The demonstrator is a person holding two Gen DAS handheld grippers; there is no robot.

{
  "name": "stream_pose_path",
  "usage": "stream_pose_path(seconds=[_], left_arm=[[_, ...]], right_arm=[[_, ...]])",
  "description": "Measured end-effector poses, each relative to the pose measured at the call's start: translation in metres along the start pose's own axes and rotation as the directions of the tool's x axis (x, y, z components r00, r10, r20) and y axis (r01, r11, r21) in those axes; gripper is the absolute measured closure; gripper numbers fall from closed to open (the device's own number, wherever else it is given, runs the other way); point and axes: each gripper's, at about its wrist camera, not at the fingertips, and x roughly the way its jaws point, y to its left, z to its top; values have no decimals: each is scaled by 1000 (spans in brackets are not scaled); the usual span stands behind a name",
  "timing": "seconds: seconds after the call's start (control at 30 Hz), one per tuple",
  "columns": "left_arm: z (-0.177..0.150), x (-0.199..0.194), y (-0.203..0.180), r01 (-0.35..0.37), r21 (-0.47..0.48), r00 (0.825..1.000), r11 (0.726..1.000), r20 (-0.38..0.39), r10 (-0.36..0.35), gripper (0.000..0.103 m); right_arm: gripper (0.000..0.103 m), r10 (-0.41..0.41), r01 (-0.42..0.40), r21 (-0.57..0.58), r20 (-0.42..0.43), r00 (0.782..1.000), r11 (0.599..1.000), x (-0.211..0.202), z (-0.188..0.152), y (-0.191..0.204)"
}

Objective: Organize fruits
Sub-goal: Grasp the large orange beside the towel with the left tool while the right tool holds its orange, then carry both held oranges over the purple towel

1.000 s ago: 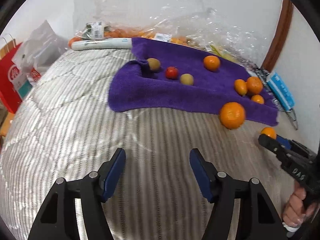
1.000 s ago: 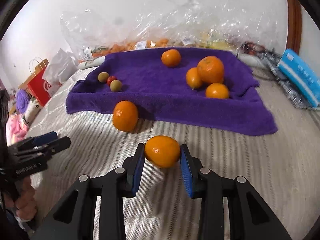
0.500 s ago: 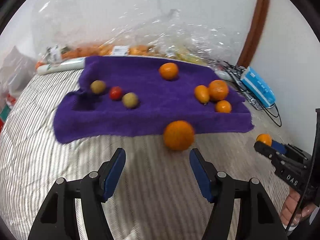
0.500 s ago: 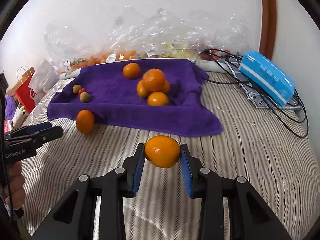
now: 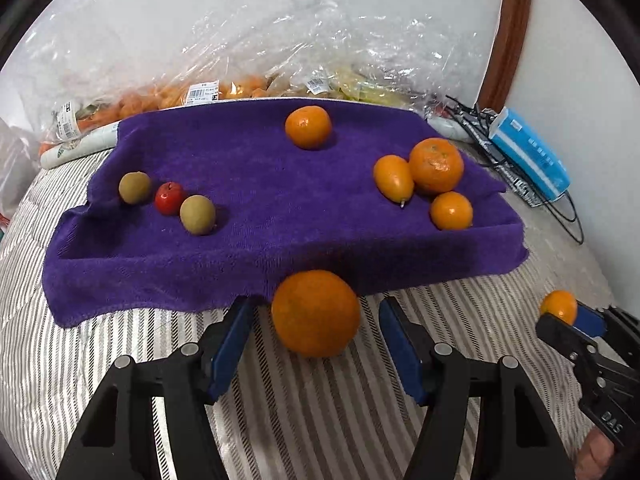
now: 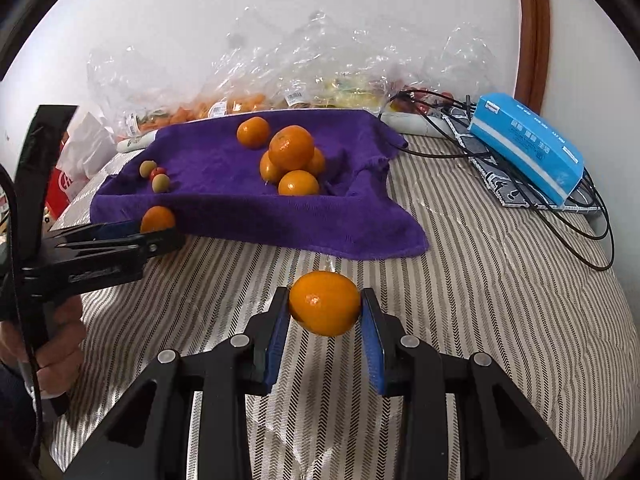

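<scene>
A large orange (image 5: 316,314) lies on the striped bedcover just in front of the purple towel (image 5: 260,160). My left gripper (image 5: 316,308) straddles it; the jaws are closing, with a gap still showing on each side of the fruit. My right gripper (image 6: 325,300) is shut on a small orange (image 6: 324,304) held above the cover. That orange (image 5: 558,306) also shows at the right of the left wrist view. On the towel sit several oranges (image 5: 436,164), two greenish-brown fruits (image 5: 197,214) and a small red fruit (image 5: 170,198).
Clear plastic bags (image 5: 224,92) of fruit lie along the wall behind the towel. A blue tissue box (image 6: 528,148) and black cables (image 6: 576,216) lie at the right. A red shopping bag (image 6: 60,188) stands at the left edge. A hand (image 6: 48,344) holds the left gripper.
The left gripper has travelled across to the large orange, which now sits between its fingers. The right gripper swung right with its small orange, then held still.
</scene>
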Motion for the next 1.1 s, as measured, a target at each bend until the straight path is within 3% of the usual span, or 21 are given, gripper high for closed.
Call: stream_pose_path(seconds=[0.07,0.1,0.57,1.1], left_arm=[[2,2,2,-12,-10,1000,1000,0,12,52],[4,2,4,3,-19,1000,1000,7,-2,64],[0,-29,18,105,-46,994,993,23,-104,65],[3,-82,65,70,-128,994,989,93,-58,65]], right_arm=[[68,-6,6,-6,-3,1000,1000,2,0,1],[68,-9,9,-9,-4,1000,1000,2,1,2],[68,-14,14,-12,34,999,1000,-6,19,12],[68,22,-19,-25,123,992,1000,-34,59,41]])
